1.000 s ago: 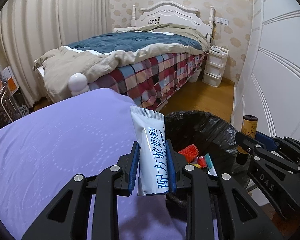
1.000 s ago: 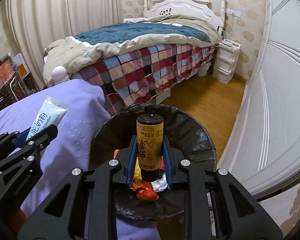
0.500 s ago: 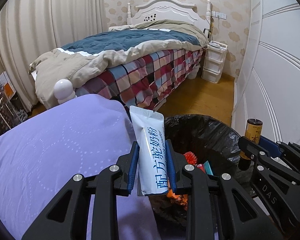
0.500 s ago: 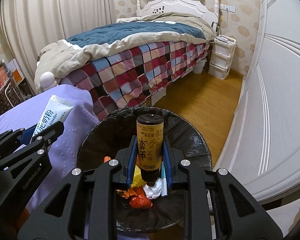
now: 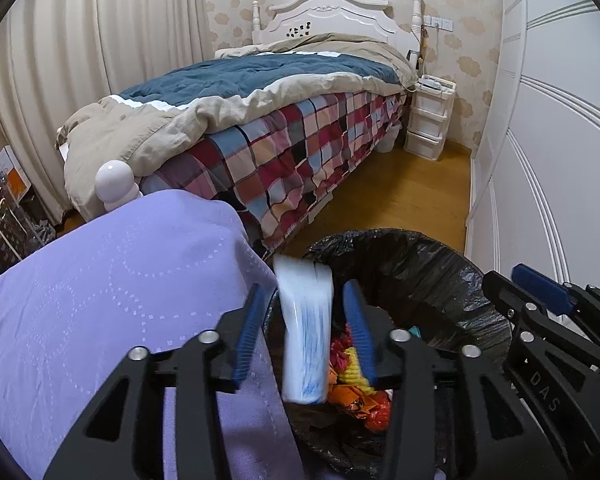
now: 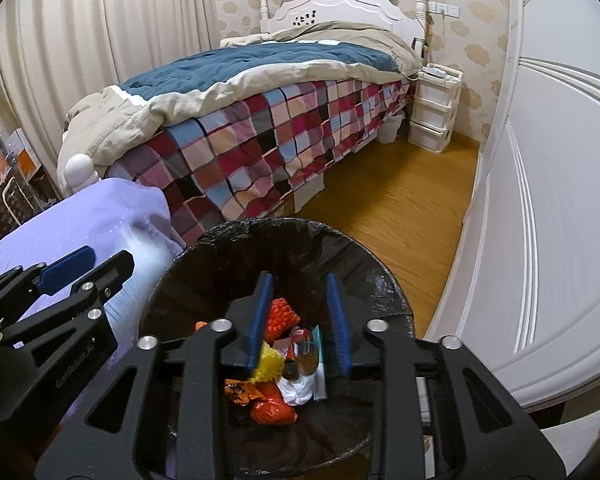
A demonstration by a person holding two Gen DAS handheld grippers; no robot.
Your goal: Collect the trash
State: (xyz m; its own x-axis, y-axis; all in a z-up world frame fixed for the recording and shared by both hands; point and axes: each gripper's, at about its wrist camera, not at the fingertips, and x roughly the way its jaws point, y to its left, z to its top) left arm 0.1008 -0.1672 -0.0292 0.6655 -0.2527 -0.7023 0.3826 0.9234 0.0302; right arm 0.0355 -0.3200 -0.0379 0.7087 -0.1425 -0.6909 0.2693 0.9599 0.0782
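**As both loads drop: release step over the bin**

While jaws have just been spreading on both sides, nothing gripped now. Left gripper [image 5: 306, 332] parted, white sachet [image 5: 305, 344] blurred, falling clear of the pads toward the black-lined bin [image 6: 384, 280]. Right gripper [image 6: 300, 316] parted too, brown bottle [image 6: 305, 360] already among the wrappers. Next, likely: pull back, hunt for more trash.

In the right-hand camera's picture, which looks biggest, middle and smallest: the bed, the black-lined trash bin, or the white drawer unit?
1. Bed
2. Trash bin, which looks large partly because it is nearest the camera
3. White drawer unit, far off by the wall
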